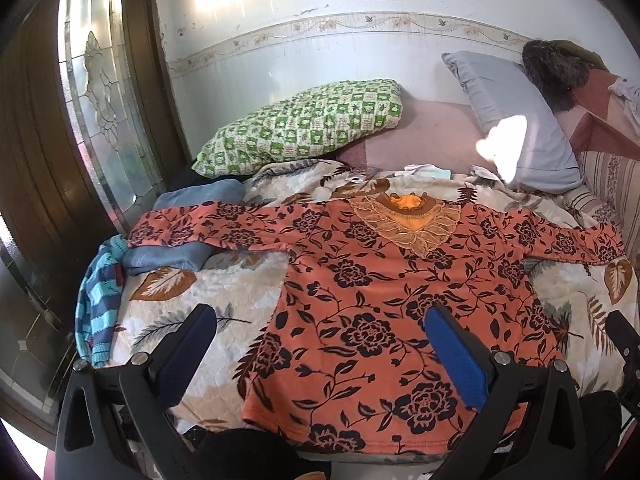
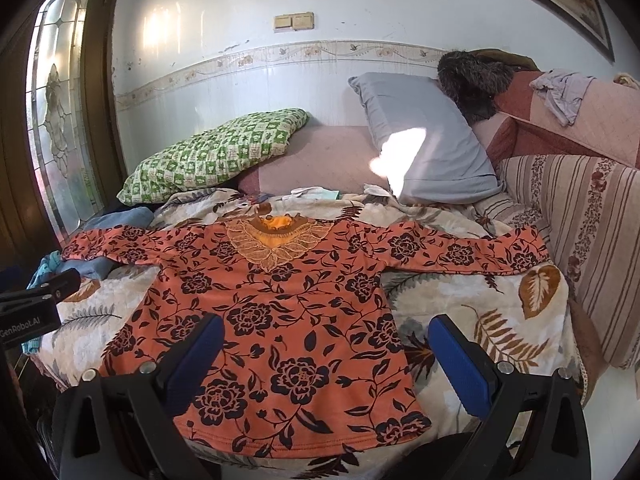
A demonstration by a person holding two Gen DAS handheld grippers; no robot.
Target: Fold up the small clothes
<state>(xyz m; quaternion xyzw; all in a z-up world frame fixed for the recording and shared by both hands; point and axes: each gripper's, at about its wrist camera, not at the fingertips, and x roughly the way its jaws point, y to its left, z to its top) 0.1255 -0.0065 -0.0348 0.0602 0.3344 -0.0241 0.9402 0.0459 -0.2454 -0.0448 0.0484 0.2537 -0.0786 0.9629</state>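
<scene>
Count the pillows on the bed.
2. A green checked pillow lies at the back left by the wall; a grey pillow leans at the back right. Others may be hidden.

A shirt (image 1: 380, 300) lies spread on the blanket (image 1: 224, 300), two pillows (image 1: 308, 124) behind it.

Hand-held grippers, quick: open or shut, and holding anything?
Left hand-held gripper: open, holding nothing, above the shirt.
Right hand-held gripper: open, holding nothing, above the shirt's hem corner.
</scene>
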